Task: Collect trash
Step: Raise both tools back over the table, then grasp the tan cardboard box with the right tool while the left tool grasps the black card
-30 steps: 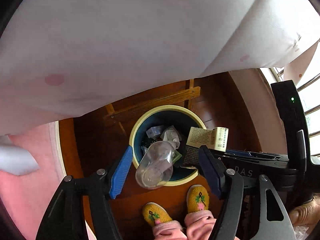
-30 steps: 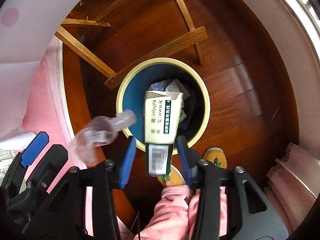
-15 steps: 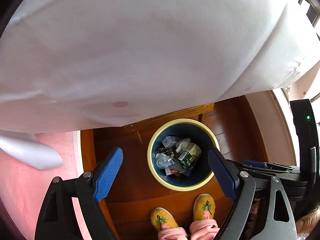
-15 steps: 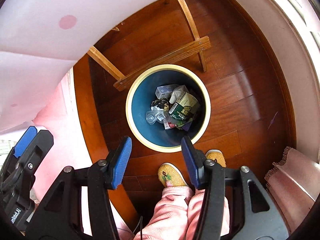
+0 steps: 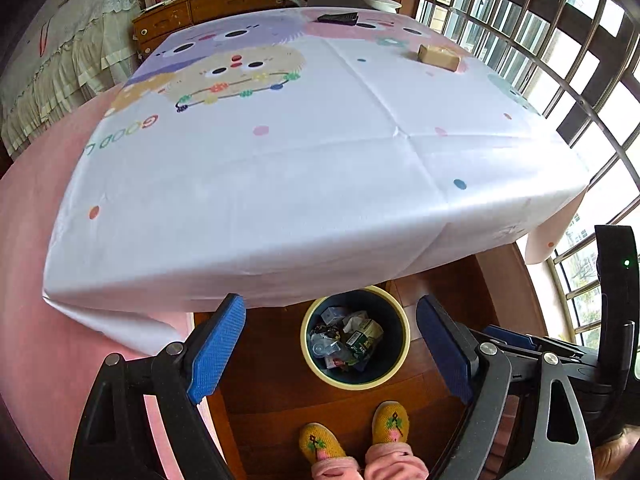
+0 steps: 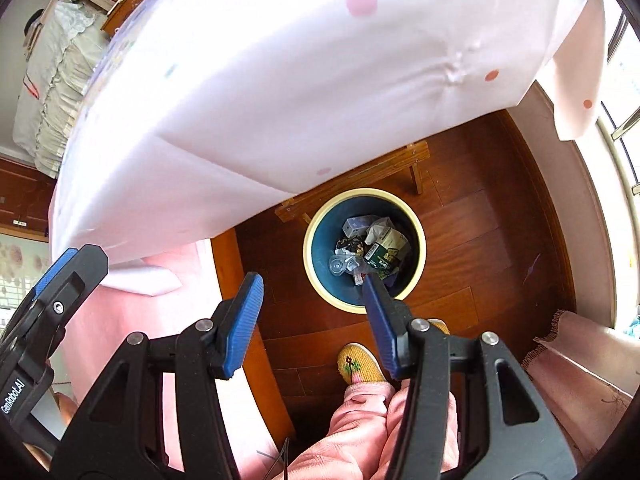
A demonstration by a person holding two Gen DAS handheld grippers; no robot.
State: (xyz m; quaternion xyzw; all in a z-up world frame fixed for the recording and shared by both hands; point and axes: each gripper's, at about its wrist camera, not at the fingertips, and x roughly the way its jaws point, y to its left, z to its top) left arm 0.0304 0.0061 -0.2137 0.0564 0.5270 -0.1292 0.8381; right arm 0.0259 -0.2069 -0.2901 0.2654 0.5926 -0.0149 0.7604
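Blue-padded left claw (image 5: 330, 338) and right claw (image 6: 312, 308) both wide apart, empty, above the bin (image 5: 355, 381).

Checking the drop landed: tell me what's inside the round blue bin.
Inside the round blue yellow-rimmed bin: a clear plastic cup, a green-and-white carton, crumpled paper and a small pale box. Anything beneath that pile is covered.

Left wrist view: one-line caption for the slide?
Open left gripper above a trash-filled bin beside a cartoon-print tablecloth.
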